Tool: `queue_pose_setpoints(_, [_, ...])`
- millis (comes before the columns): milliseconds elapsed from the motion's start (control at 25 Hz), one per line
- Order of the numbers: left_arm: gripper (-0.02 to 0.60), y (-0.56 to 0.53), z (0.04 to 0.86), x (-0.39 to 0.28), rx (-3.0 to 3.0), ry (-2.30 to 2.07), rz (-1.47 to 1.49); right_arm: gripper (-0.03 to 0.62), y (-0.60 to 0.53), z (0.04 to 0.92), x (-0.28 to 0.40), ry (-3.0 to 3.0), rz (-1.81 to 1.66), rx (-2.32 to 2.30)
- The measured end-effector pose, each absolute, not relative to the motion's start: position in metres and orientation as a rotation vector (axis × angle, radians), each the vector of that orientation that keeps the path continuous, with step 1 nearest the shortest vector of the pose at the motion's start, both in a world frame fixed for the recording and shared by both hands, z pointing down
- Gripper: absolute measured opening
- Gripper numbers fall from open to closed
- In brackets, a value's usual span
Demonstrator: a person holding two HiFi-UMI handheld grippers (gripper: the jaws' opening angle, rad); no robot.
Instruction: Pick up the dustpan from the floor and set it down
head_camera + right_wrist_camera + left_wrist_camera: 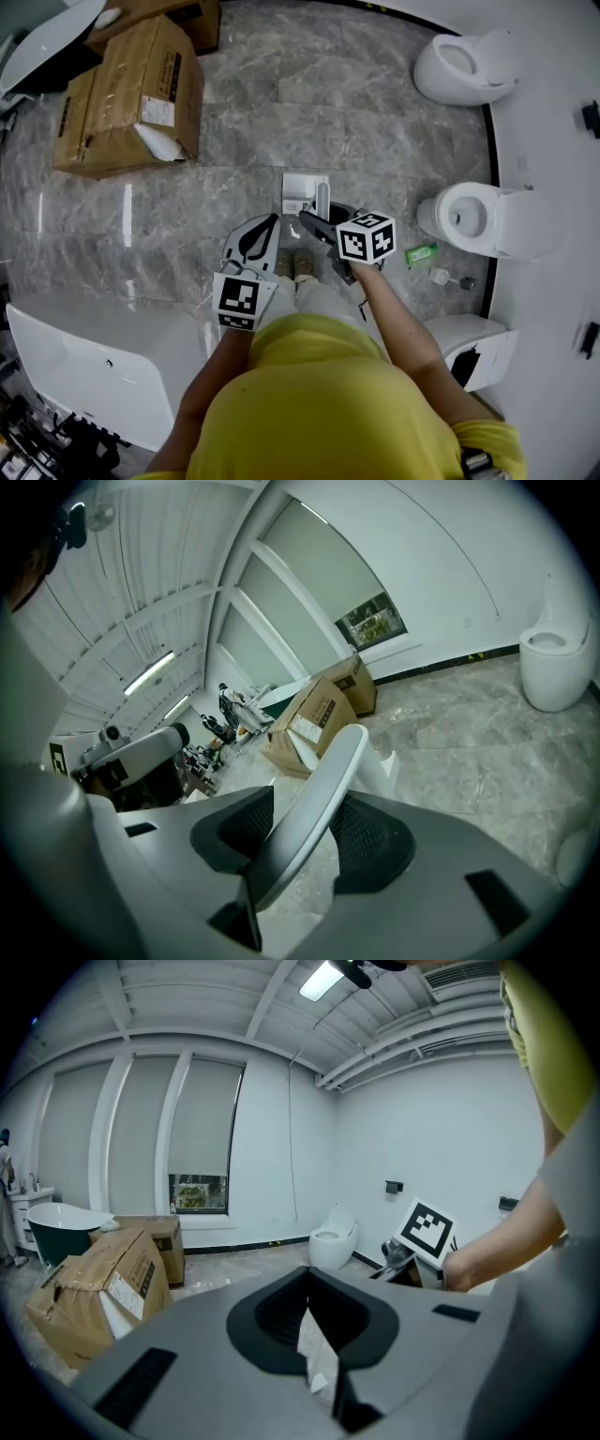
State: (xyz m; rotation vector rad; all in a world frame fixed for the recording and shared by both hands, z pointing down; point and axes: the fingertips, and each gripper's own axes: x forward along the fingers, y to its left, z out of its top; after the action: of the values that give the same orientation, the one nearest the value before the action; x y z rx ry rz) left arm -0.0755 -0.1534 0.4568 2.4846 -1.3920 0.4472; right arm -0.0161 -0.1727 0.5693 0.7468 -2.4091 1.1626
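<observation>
The white dustpan (304, 193) is just in front of the person's shoes, its pan low over the grey marble floor; I cannot tell whether it touches. Its pale handle (319, 808) runs up between the jaws of my right gripper (316, 221), which is shut on it. In the right gripper view the pan's white body (396, 767) shows beyond the handle. My left gripper (266, 231) hangs beside it on the left, apart from the dustpan. Its jaws are closed on a thin white scrap (317, 1354), which looks like paper.
Cardboard boxes (131, 94) stand at the back left and a white bathtub (94, 366) at the near left. Two toilets (464, 66) (487, 220) line the right wall, with a green item (420, 253) and small bits on the floor beside the nearer one.
</observation>
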Motion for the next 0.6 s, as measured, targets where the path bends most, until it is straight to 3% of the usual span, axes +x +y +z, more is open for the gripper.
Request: queue_pose_setpoints(600, [0.003, -0.164, 0.465, -0.083, 2.457, -1.398, 0.468, 0.197, -0.181, 0.615, 0.002, -2.319, 1.194, 0.732])
